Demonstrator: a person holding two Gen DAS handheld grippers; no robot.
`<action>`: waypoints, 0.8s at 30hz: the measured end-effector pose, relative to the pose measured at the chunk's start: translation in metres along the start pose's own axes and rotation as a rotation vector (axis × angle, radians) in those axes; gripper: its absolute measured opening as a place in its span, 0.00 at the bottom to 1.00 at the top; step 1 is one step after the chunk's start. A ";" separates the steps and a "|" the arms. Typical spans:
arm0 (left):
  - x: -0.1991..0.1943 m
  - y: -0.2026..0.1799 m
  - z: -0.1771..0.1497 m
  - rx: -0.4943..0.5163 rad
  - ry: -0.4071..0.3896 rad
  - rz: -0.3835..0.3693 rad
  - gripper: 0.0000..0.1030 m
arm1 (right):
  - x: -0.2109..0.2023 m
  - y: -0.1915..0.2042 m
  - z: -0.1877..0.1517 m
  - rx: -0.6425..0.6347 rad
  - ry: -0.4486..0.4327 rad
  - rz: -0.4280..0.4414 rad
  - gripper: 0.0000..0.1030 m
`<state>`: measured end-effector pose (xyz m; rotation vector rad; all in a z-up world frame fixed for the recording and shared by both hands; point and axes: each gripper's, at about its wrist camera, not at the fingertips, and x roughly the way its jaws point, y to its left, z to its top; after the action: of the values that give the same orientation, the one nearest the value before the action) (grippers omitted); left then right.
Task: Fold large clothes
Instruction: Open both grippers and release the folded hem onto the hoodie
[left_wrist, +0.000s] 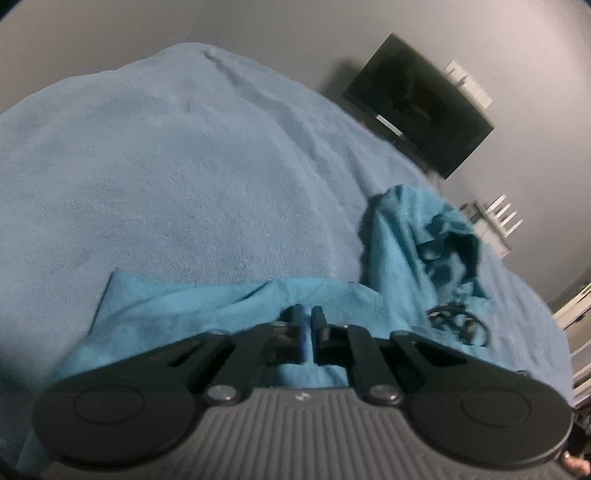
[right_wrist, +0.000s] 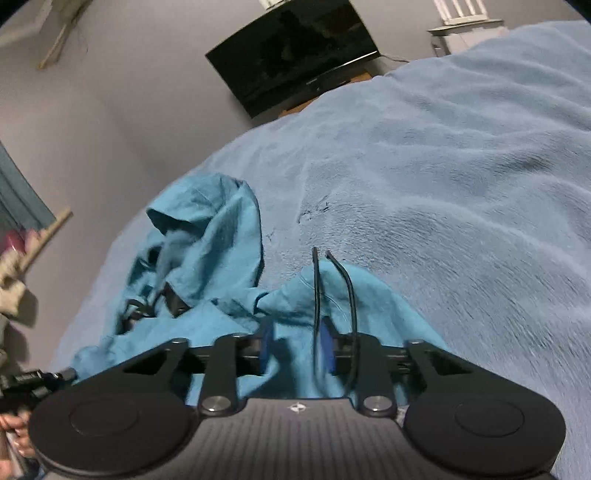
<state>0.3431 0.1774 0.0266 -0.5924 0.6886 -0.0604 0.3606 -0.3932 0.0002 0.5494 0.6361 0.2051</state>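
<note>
Left gripper (left_wrist: 307, 317) pinched narrow on teal garment (left_wrist: 207, 306) edge; right gripper (right_wrist: 295, 332) half-wide astride cloth, grip uncertain; bunched bulk lies between them.

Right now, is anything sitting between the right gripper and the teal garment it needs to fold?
Nothing blocks it: the right gripper is already over the teal garment, cloth between its open jaws. Two thin black cords run across its right finger.

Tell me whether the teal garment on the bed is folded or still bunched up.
Bunched up, not folded. The teal garment lies crumpled on the light blue blanket, one part heaped in loose wrinkles, with no flat, squared layers.
</note>
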 end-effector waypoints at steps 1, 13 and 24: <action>-0.013 0.001 -0.003 0.001 -0.016 -0.007 0.13 | -0.017 0.001 -0.008 -0.022 -0.019 0.004 0.71; -0.181 0.028 -0.091 0.010 -0.106 0.032 0.41 | -0.203 -0.040 -0.095 0.074 -0.197 -0.029 0.90; -0.270 0.063 -0.174 -0.327 -0.061 0.053 0.58 | -0.268 -0.098 -0.201 0.463 -0.155 0.053 0.90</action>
<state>0.0174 0.2095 0.0431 -0.8859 0.6594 0.1216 0.0271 -0.4825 -0.0516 1.0183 0.5181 0.0617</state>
